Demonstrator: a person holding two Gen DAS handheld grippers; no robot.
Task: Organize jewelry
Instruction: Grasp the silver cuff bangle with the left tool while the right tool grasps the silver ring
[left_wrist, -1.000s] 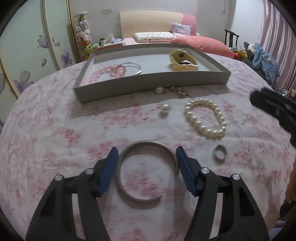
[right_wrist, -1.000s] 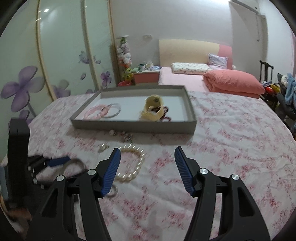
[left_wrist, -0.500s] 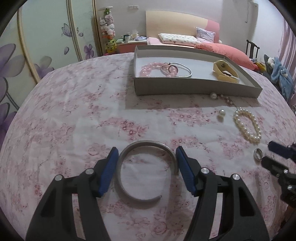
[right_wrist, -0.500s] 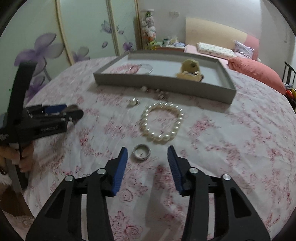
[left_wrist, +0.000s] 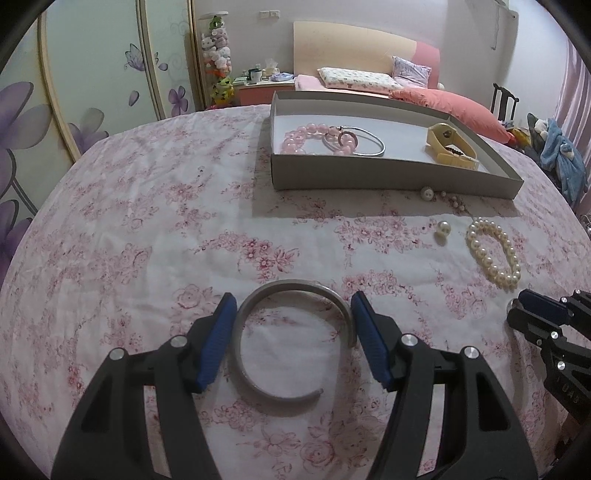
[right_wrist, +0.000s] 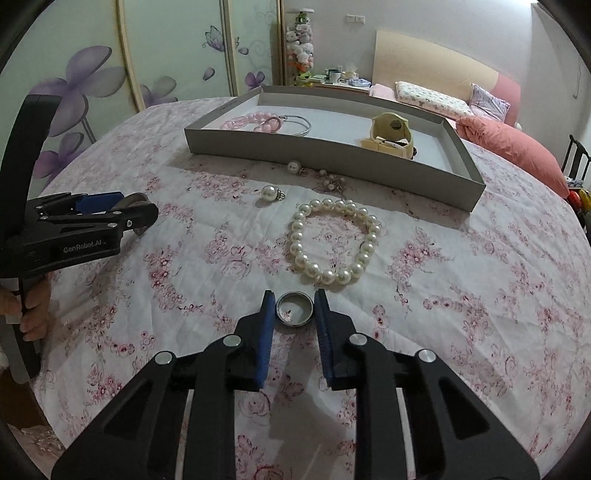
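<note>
Closing your right hand-held gripper around the small ring now, narrower than half a second ago, pads flanking it on the bedspread. Your left hand-held gripper is staying pinched on the silver bangle. Farther off, the pearl bracelet is waiting before the tray.

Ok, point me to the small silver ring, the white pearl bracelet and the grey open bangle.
small silver ring (right_wrist: 294, 308), right wrist view, point on its near rim.
white pearl bracelet (right_wrist: 327, 275), right wrist view, point on a near bead.
grey open bangle (left_wrist: 291, 285), left wrist view, point on its far arc.
</note>
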